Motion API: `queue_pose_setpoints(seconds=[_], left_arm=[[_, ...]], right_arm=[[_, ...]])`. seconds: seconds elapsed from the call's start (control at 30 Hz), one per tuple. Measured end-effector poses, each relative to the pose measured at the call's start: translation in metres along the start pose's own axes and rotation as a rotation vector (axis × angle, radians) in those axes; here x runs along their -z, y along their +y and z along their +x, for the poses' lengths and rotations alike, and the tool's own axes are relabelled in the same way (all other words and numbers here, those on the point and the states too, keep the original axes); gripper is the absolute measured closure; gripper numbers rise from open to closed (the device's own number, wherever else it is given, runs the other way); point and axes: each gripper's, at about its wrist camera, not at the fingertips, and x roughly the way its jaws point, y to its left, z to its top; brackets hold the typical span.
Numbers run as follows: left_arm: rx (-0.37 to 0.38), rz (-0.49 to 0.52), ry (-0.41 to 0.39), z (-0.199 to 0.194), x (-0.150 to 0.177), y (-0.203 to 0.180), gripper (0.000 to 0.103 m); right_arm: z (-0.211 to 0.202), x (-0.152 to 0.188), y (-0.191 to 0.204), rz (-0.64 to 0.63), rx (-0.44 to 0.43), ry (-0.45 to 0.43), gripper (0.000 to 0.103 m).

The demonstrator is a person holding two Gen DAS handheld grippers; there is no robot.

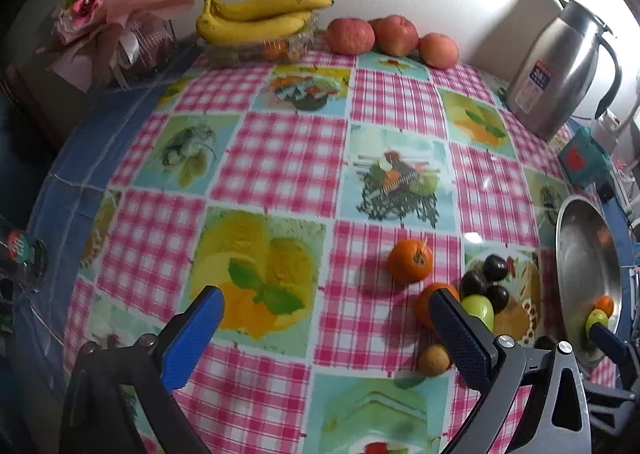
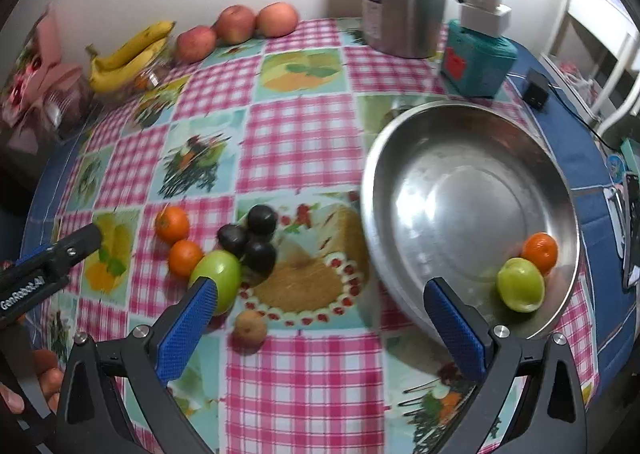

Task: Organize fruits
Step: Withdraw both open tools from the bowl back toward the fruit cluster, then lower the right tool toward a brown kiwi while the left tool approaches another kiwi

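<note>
**Both grippers empty, loose fruit waiting beside bowl**

Right gripper fingers spread wide, holding nothing; same for left gripper, fingers apart over the bench. Just ahead: green fruit touching an orange, second orange, three dark plums, small brown fruit. Steel bowl to the right, already holding one green fruit and one orange. Probably light, round, smooth, prone to rolling; plums likely soft. Best gripped across the widest middle, gently.
</note>
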Motion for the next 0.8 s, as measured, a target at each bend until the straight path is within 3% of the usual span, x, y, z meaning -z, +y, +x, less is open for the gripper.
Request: queue_pose_setpoints(seconds=[0.13,0.43,0.8], left_arm=[[0.026,-0.018,0.071,0.015,0.012,-0.003,0.0],[0.001,-0.023,0.172,0.042,0.03,0.0,0.0],[0.028,-0.011,0.216,0.056,0.034,-0.007,0.0]], right_arm=[[0.007,0.006,0.01,-0.025,0.002,0.032,0.0],[0.034,0.021,0.01,-0.009,-0.012,0.153,0.0],[0.059,0.028,0.019,-0.048,-0.002,0.218,0.0]])
